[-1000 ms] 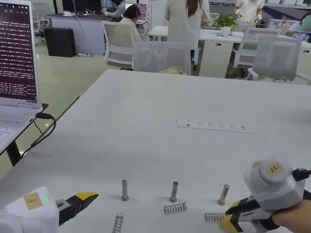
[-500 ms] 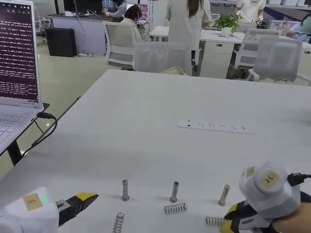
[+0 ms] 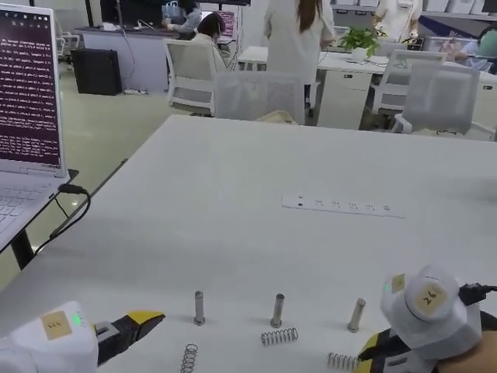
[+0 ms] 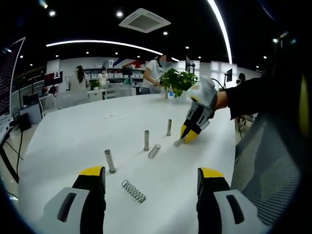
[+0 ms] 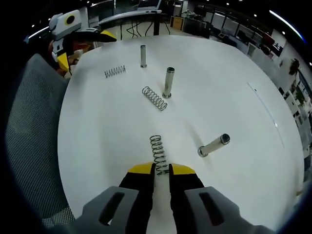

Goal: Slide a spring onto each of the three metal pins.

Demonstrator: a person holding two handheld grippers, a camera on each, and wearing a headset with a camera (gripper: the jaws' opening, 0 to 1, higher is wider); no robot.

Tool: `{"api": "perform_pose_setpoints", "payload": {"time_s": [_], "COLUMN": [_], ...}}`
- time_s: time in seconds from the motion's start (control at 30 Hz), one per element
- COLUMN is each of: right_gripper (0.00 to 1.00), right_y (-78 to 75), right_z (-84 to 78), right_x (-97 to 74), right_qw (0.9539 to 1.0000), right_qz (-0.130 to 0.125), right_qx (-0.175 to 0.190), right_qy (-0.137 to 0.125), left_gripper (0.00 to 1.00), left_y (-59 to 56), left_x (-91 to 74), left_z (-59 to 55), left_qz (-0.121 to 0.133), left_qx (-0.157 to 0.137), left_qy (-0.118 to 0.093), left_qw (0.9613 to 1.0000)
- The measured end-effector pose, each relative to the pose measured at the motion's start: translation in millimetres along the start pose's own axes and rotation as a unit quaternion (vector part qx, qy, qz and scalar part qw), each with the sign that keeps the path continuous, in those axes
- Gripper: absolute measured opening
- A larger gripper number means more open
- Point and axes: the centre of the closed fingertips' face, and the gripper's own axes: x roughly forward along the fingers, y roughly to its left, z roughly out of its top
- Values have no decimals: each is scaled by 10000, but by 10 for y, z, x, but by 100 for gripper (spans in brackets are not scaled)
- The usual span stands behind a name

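Picking up: right gripper (image 5: pixel 162 171) clamps a spring (image 5: pixel 157 146) by its near end; left gripper (image 4: pixel 151 173) gapes wide. Next, thread it onto the pin (image 5: pixel 213 145) ahead-right

We watch the right gripper (image 3: pixel 368 356) sink lower over the bench than a second ago. Its white body rolls so the label faces us, and its yellow tips now sit closed around the near end of the rightmost spring (image 3: pixel 342 360) (our own view tips slightly too). The left gripper (image 3: pixel 146 322) edges toward the left pin (image 3: pixel 199 308).
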Motion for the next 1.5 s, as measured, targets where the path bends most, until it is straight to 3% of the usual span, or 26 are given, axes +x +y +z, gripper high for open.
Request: {"api": "perform_pose_setpoints", "payload": {"time_s": [0.37,0.8,1.03,1.23,1.5], "right_gripper": [8,8,8,8,8], "right_y": [153,416,573,679,801], "right_z": [112,510,652,761,877], "right_x": [-142,-413,-465,-521,-593], "right_qw": [9999,9973,9948,9926,9890], "right_qz": [142,497,671,780,936], "right_qx": [-63,-335,-613,-805,-1018], "right_qy": [-69,-435,-449,-469,-516], "left_gripper": [65,49,38,36,28], "left_y": [-169,-322,-466,-574,-715], "left_x": [41,133,217,291,337], "left_z": [50,179,295,362,376], "left_qz": [-346,-820,-1194,-1451,-1709], "left_qx": [221,447,682,772,950], "left_qy": [15,-7,-49,-70,-81], "left_qw": [9992,9956,9905,9864,9807]}}
